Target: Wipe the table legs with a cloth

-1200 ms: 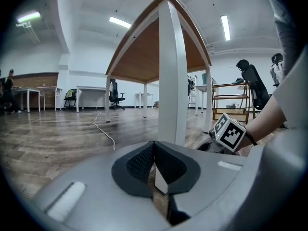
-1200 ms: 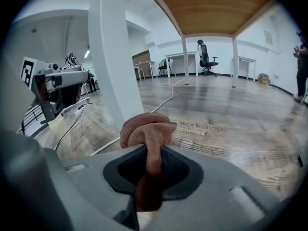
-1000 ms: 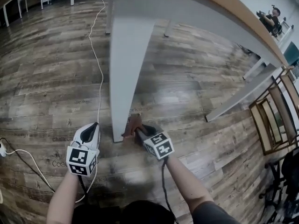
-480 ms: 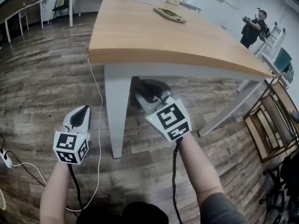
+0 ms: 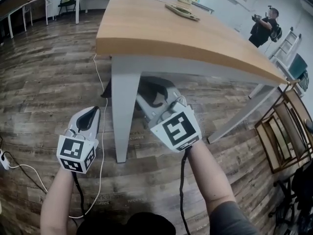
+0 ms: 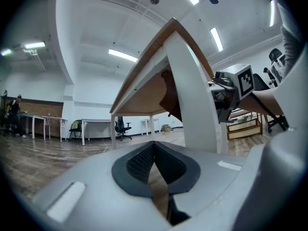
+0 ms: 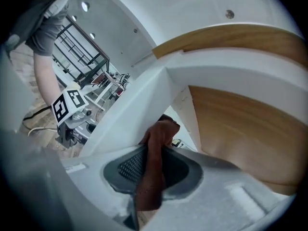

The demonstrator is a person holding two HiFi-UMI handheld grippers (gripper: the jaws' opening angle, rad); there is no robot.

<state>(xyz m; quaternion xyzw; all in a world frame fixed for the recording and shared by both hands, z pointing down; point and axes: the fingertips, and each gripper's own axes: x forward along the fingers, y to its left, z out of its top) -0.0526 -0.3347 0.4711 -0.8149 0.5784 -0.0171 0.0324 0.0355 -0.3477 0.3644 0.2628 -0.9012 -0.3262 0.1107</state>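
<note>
A table with a wooden top stands on pale grey legs. The nearest leg rises between my two grippers. My right gripper is up under the tabletop, just right of that leg's upper end. It is shut on a brown cloth, whose bunched end touches the leg near its joint with the apron. From the left gripper view the cloth shows behind the leg. My left gripper hangs left of the leg, shut and empty.
A white cable runs along the wooden floor past the leg, with a power strip at far left. A wooden-framed rack stands at right. A person stands far back right. A tray and flowers sit on the table.
My right gripper has risen with the cloth from the foot of the leg to its top under the tabletop. The head view lifted too. The left gripper barely moved.
</note>
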